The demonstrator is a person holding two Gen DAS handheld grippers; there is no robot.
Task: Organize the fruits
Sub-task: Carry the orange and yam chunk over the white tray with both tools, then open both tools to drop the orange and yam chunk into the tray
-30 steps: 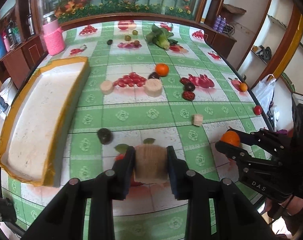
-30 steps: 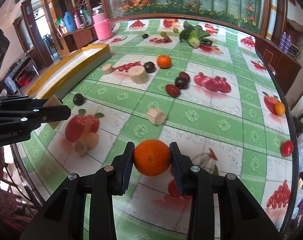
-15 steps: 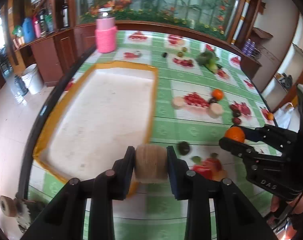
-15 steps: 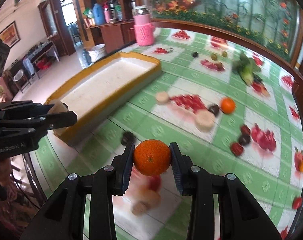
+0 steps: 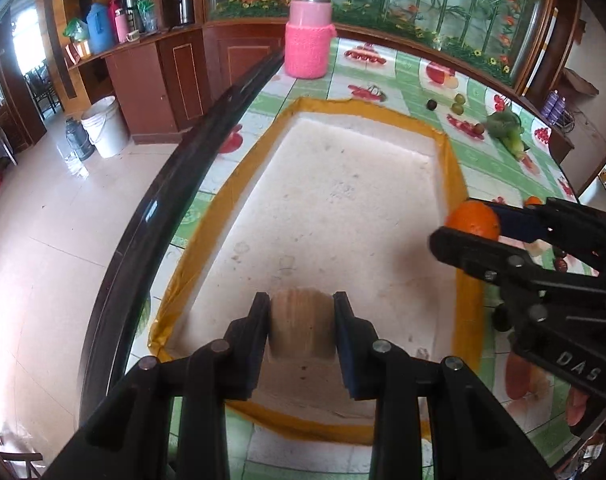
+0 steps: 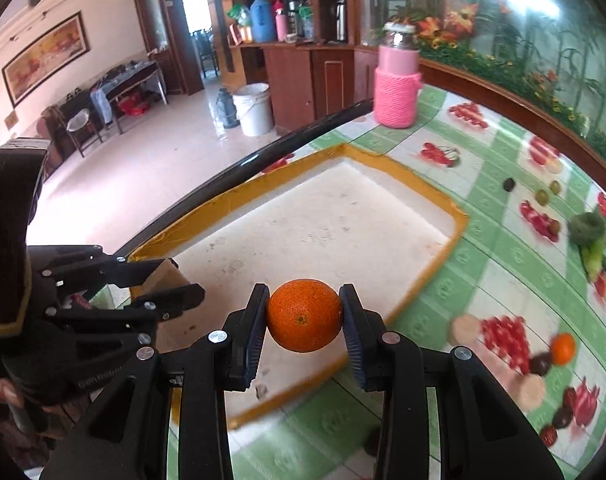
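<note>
My left gripper (image 5: 303,328) is shut on a beige cylindrical chunk (image 5: 302,322) and hangs over the near end of the white tray with a yellow rim (image 5: 449,160). My right gripper (image 6: 304,320) is shut on an orange (image 6: 304,320) above the tray's near right edge (image 6: 423,272). The left wrist view shows the right gripper (image 5: 459,230) at the right with the orange (image 5: 471,218) over the tray's right rim. From the right wrist camera, the left gripper (image 6: 165,280) appears at the left with the beige chunk (image 6: 165,276) over the tray's left corner.
A pink knitted jar (image 5: 307,36) stands beyond the tray. Loose on the green fruit-print cloth to the right lie another orange (image 6: 563,348), dark round fruits (image 6: 541,364), beige chunks (image 6: 463,328) and leafy greens (image 6: 591,236). The table's dark edge (image 5: 163,200) runs along the tray's left side.
Both grippers have swung left from the open cloth to above the tray, each still carrying its item. The loose fruits have slid out to the right of both views.
</note>
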